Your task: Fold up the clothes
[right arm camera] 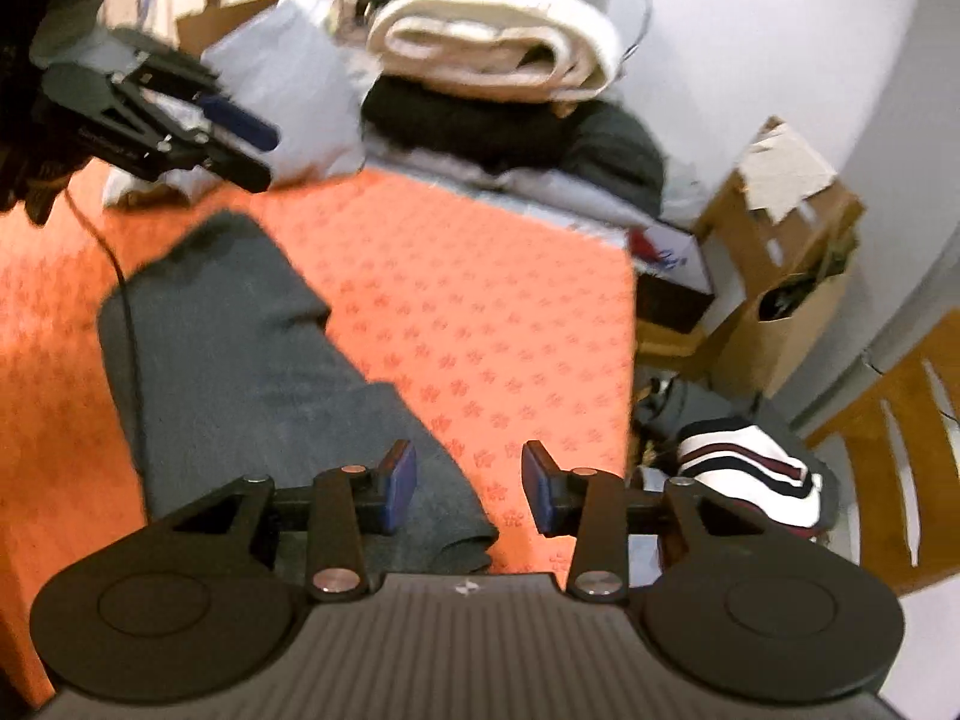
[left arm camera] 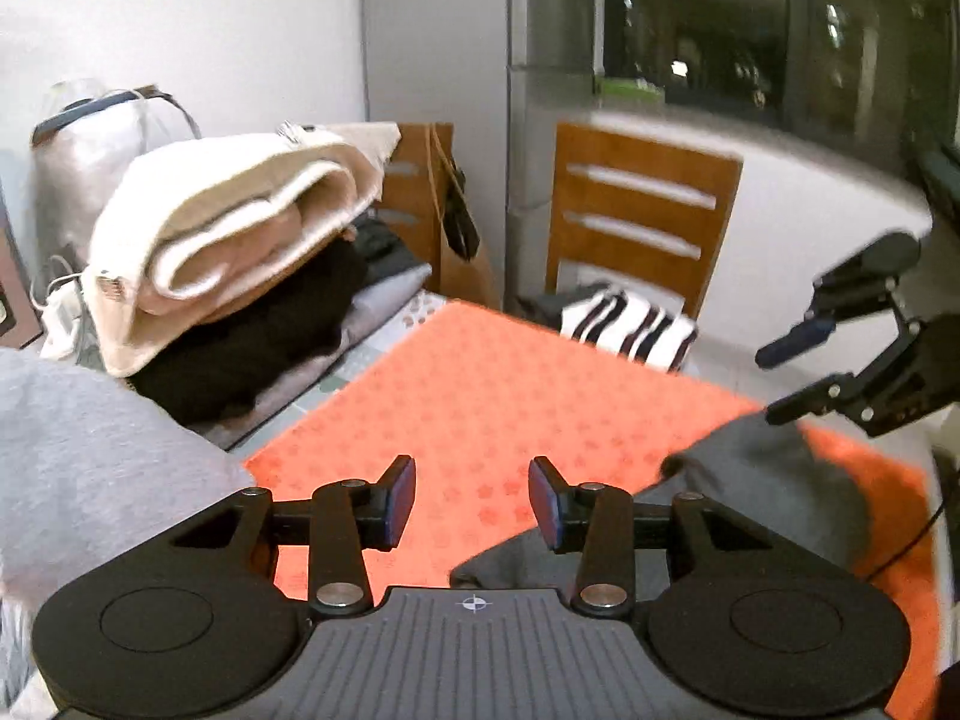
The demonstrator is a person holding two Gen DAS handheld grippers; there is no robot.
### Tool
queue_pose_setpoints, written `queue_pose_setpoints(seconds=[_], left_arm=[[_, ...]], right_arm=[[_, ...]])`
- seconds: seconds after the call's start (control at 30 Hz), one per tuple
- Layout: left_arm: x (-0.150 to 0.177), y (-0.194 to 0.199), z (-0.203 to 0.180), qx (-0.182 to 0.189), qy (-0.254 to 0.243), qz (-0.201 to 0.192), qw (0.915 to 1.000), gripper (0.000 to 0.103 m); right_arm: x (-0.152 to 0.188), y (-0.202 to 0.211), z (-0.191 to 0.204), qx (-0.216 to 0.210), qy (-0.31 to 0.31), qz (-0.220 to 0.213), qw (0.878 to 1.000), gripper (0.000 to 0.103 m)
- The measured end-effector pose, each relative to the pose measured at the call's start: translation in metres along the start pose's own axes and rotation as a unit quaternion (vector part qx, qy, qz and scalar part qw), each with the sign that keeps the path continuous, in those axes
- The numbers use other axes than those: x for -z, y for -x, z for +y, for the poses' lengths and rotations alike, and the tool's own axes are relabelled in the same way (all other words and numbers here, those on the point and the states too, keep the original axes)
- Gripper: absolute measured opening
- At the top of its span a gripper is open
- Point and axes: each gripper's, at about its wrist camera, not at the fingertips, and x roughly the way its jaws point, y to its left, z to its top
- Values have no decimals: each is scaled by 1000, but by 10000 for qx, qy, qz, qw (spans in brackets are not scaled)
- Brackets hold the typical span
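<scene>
Grey garment, a dark grey piece of clothing, lies on the orange star-patterned counter. It looks folded into a long band. In my right wrist view its long axis runs diagonally, from a rumpled end at the upper left, near my left gripper, down to a corner just below my right gripper.

Both pairs of jaws stand open and hold nothing. My right jaws hang above the garment's near corner; I cannot tell whether they touch it. In my left wrist view, my left gripper hovers over bare orange cloth with the garment off to its right, beneath my right gripper.

Risks, as I judge them:
- Pinching only the top layer of the near corner would let the lower layers slide and the band fall open.
- Pinching too deep could catch the orange cloth with it.
- Lifting one end alone could twist the band off its diagonal line.
- A thin black cable crosses the garment and could snag.

A pile of folded cream and black clothes sits at the far edge.
</scene>
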Motion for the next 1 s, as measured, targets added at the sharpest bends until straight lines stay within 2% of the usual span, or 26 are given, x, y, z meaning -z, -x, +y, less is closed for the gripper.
queue_pose_setpoints(seconds=[0.13,0.27,0.33,0.47,0.6,0.77,0.9,1.0], left_arm=[[13,12,-21,279,138,210,9993,42],[33,5,-40,402,257,501,9976,42],[41,-5,-45,328,301,633,9970,42],[55,-28,-39,48,521,919,9944,42],[57,-36,-29,71,769,909,9929,42],[41,-19,-23,182,868,323,9955,42],[35,-38,-19,63,830,440,9956,41],[37,-56,-13,41,990,641,9930,41]], right_arm=[[-1,27,13,-221,-359,-169,9990,44],[5,30,35,-569,-596,-144,9965,44],[11,24,45,-692,-707,-76,9951,44],[32,-2,49,-489,-880,186,9947,43],[45,-17,36,-568,-1408,281,9880,44],[27,3,33,-406,-1301,-83,9906,44],[20,-5,14,-152,-1482,-215,9886,44],[25,-21,0,-130,-1761,-95,9842,44]])
